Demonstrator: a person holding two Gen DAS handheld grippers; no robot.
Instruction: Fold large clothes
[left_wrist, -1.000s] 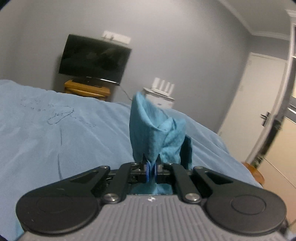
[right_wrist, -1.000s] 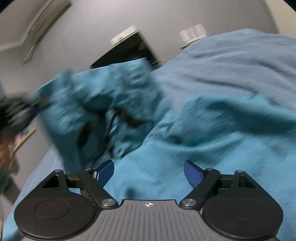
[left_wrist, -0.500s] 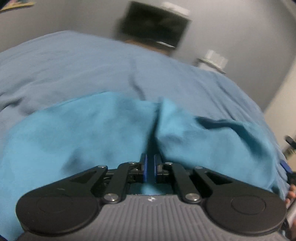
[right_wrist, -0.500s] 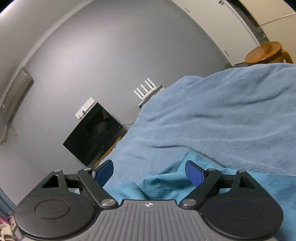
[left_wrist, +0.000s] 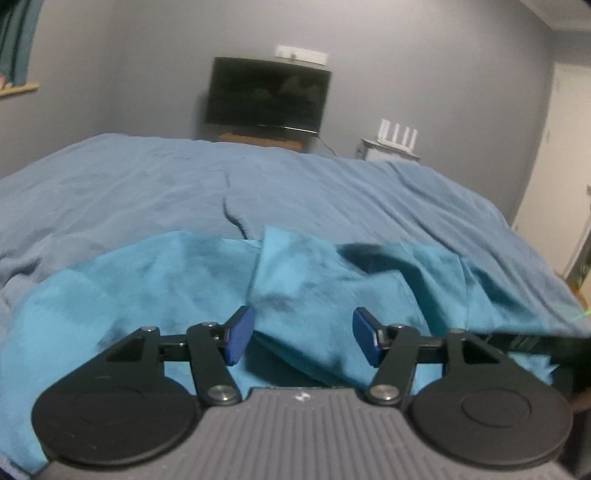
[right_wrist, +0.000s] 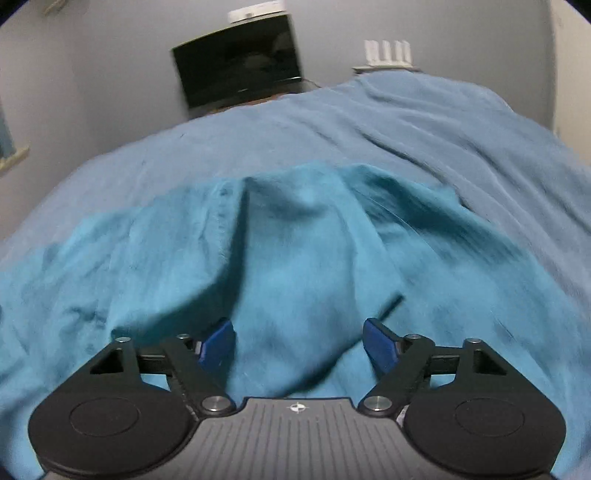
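Left wrist view: 1 teal garment (left_wrist: 155, 295) on 1 bed (left_wrist: 147, 192); both claws, left claw (left_wrist: 302, 341) and right claw (right_wrist: 299, 347), spread wide.

each gripper, the left gripper (left_wrist: 302, 338) and the right gripper (right_wrist: 299, 343), has blue fingertip pads, black linkage arms with silver screws, round black discs and a ribbed grey body.

Teal garment (left_wrist: 159, 291), large, soft and crumpled, spread across a blue-covered bed (left_wrist: 332, 192). Raised fold (left_wrist: 299, 280) near its middle in the left wrist view; broad ridge (right_wrist: 295, 258) running up the cloth in the right wrist view. Creased throughout, edges uneven, partly blurred on the right side.
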